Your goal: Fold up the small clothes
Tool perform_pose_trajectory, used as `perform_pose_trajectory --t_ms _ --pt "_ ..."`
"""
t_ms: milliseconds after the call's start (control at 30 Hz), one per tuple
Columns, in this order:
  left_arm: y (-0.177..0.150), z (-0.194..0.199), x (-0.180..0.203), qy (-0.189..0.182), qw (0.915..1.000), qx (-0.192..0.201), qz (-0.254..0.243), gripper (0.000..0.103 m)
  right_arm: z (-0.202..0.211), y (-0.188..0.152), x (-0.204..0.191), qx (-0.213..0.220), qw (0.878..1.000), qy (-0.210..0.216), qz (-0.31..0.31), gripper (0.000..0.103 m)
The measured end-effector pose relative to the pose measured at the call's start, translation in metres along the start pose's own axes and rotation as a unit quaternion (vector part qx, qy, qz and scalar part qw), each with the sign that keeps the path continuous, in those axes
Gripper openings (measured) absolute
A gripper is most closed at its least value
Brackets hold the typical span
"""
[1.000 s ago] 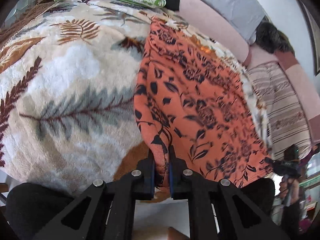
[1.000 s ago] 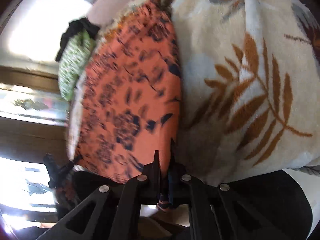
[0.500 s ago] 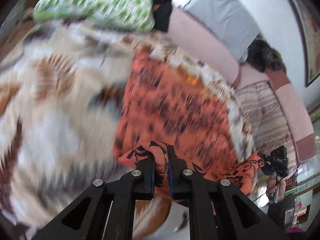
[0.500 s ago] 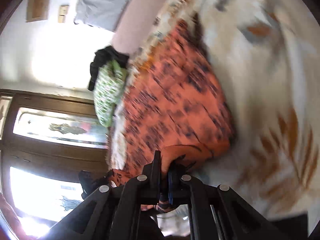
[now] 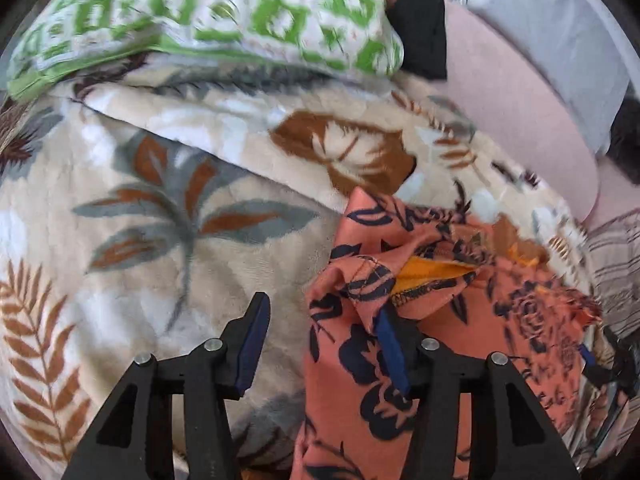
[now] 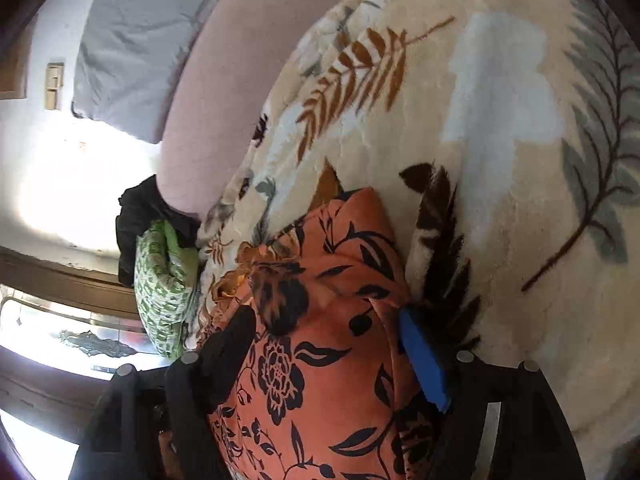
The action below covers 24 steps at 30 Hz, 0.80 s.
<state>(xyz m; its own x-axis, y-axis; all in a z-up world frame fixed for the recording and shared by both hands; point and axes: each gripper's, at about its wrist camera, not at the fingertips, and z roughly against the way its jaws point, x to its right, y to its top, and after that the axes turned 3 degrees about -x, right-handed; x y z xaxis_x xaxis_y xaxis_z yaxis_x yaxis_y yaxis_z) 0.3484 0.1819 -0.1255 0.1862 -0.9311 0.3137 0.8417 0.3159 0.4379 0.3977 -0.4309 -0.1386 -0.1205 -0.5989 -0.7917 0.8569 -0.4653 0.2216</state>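
An orange garment (image 5: 440, 320) printed with dark flowers lies doubled over on a cream leaf-patterned blanket (image 5: 160, 208); its yellow inner lining shows at the fold. My left gripper (image 5: 320, 332) has its jaws opening, the garment's edge draped against the right finger (image 5: 394, 356) and the left finger over bare blanket. In the right wrist view the same garment (image 6: 320, 320) bulges between the fingers of my right gripper (image 6: 324, 344), whose jaws are also opening; the pads stand apart from the cloth. That right gripper (image 5: 600, 364) shows at the garment's far right edge in the left wrist view.
A green-and-white patterned pillow (image 5: 208, 20) lies at the blanket's far end with dark clothing (image 5: 420, 20) beside it. A pink headboard cushion (image 5: 520, 92) and grey pillow (image 5: 560, 28) run along the wall. A window (image 6: 60, 184) and wooden frame sit beyond the bed.
Both grippers carried the garment's near edge across to the far side, folding it over itself, then went from shut on the cloth to open.
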Motion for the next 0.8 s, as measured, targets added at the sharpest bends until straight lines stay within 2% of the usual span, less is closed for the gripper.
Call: perform_pose_trajectory --t_ms 67,100,167,200,233,333,367,400,433,467,500,533,600,667,733,800 --pt "-0.016 0.031 -0.008 -0.009 0.9995 0.031 -0.002 0.068 0.023 -0.008 -0.008 0.018 1.0 -0.004 0.021 0.078" --pt "-0.025 0.046 -0.01 -0.019 0.9992 0.034 -0.01 0.074 0.032 -0.014 -0.01 0.015 0.999 -0.018 0.033 0.078" --pt "-0.046 0.066 -0.013 -0.042 0.9983 0.026 -0.032 0.076 0.046 -0.031 -0.009 -0.005 0.999 -0.016 0.049 0.078" --pt "-0.058 0.07 -0.015 -0.051 0.9978 0.021 -0.036 0.086 0.048 -0.041 -0.007 -0.028 0.998 -0.019 0.056 0.078" --pt "-0.066 0.066 -0.011 -0.048 0.9981 0.01 -0.037 0.09 0.044 -0.051 -0.005 -0.052 0.996 -0.034 0.065 0.078" --pt "-0.09 0.042 0.0 -0.032 0.997 -0.036 -0.061 0.09 0.015 -0.08 -0.009 -0.119 0.982 -0.091 0.119 0.078" --pt "-0.096 0.025 0.005 -0.025 0.995 -0.067 -0.07 0.09 0.005 -0.087 -0.016 -0.122 0.976 -0.11 0.144 0.078" --pt "-0.1 0.016 0.011 -0.001 0.9945 -0.062 -0.085 0.089 0.0 -0.091 -0.024 -0.12 0.97 -0.131 0.165 0.078" --pt "-0.103 0.017 0.019 0.017 0.9933 -0.047 -0.104 0.074 -0.005 -0.092 -0.029 -0.123 0.969 -0.139 0.165 0.076" --pt "-0.102 0.018 0.026 0.022 0.9921 -0.051 -0.113 0.061 -0.008 -0.092 -0.032 -0.131 0.969 -0.136 0.16 0.052" --pt "-0.096 0.022 0.029 0.019 0.9927 -0.057 -0.105 0.031 -0.011 -0.091 -0.035 -0.146 0.968 -0.129 0.155 0.03" --pt "-0.088 0.025 0.03 0.003 0.9935 -0.065 -0.093 0.011 -0.012 -0.092 -0.039 -0.15 0.966 -0.138 0.158 0.029" --pt "-0.076 0.042 0.033 -0.005 0.9951 -0.057 -0.081 0.011 -0.011 -0.09 -0.053 -0.15 0.963 -0.146 0.168 0.028" --pt "-0.073 0.073 0.039 -0.021 0.9961 -0.032 -0.08 0.01 0.005 -0.087 -0.07 -0.128 0.971 -0.127 0.16 0.027" --pt "-0.08 0.107 0.045 -0.033 0.9954 -0.006 -0.09 0.009 0.028 -0.092 -0.093 -0.112 0.973 -0.102 0.173 0.027" --pt "-0.097 0.14 0.047 -0.044 0.9935 0.009 -0.105 0.009 0.053 -0.104 -0.107 -0.108 0.971 -0.098 0.192 0.027"
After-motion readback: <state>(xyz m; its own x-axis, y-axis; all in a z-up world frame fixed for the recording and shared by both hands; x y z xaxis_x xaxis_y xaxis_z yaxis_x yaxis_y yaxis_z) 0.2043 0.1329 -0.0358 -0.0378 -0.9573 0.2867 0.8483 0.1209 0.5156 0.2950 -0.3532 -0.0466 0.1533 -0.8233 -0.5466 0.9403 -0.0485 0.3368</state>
